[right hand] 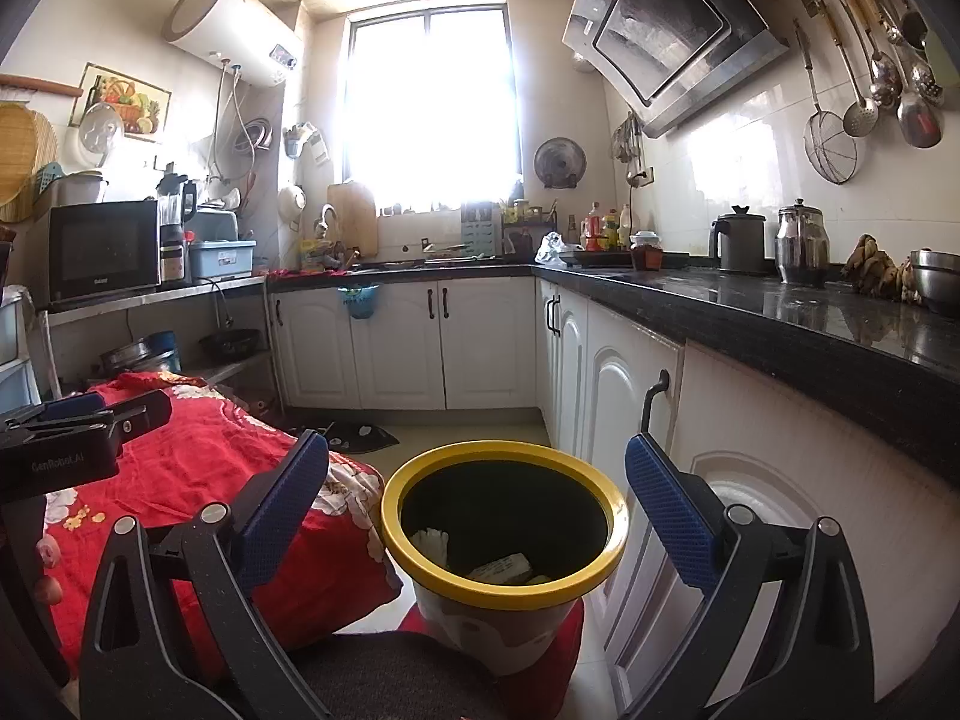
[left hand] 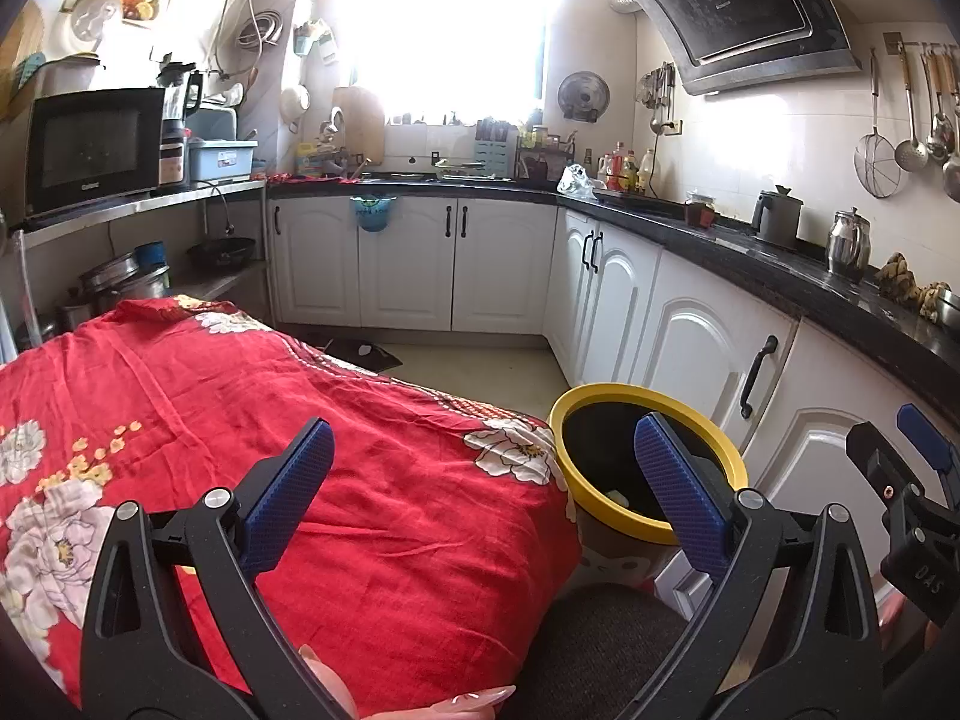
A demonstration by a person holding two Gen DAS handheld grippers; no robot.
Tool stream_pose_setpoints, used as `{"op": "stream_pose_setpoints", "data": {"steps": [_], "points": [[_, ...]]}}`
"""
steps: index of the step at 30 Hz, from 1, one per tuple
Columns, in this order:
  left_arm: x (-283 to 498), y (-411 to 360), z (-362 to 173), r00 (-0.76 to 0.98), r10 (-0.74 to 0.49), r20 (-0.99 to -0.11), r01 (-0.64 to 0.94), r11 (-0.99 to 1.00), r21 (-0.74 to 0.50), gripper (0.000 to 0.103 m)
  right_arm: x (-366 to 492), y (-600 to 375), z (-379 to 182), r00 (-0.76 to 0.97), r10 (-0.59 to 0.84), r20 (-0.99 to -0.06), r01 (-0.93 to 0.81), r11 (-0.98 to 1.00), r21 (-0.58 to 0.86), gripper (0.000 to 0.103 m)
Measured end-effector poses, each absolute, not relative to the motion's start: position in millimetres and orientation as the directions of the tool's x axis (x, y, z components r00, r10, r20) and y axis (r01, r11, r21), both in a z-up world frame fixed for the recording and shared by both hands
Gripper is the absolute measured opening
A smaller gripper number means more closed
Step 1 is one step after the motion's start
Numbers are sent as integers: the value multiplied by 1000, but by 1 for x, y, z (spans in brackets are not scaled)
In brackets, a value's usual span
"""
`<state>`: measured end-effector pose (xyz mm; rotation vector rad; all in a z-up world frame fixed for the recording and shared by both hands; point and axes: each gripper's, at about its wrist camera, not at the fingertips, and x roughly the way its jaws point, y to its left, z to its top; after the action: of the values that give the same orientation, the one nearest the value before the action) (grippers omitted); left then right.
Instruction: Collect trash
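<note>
Trash, a few pale crumpled paper scraps, lies at the bottom of the round yellow-rimmed bin with a black inside, which stands on the floor between the table under a red floral cloth and the white lower cabinet doors. Directly above and in front of the bin hangs the right gripper, its blue-padded jaws spread wide and holding nothing. The left gripper hovers over the near corner of the red cloth, jaws likewise spread apart and empty, with the bin's rim just behind its right finger. Beyond, a black stone countertop carries a grey kettle and a steel jug.
</note>
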<state>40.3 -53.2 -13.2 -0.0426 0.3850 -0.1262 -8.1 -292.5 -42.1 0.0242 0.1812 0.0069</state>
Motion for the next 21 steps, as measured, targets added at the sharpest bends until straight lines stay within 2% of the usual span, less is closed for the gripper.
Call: {"op": "stream_pose_setpoints", "data": {"steps": [21], "points": [[40, -53, -13, 919, -131, -371, 114, 991, -67, 92, -9, -291, -44, 984, 8, -179, -3, 1000, 27, 97]]}}
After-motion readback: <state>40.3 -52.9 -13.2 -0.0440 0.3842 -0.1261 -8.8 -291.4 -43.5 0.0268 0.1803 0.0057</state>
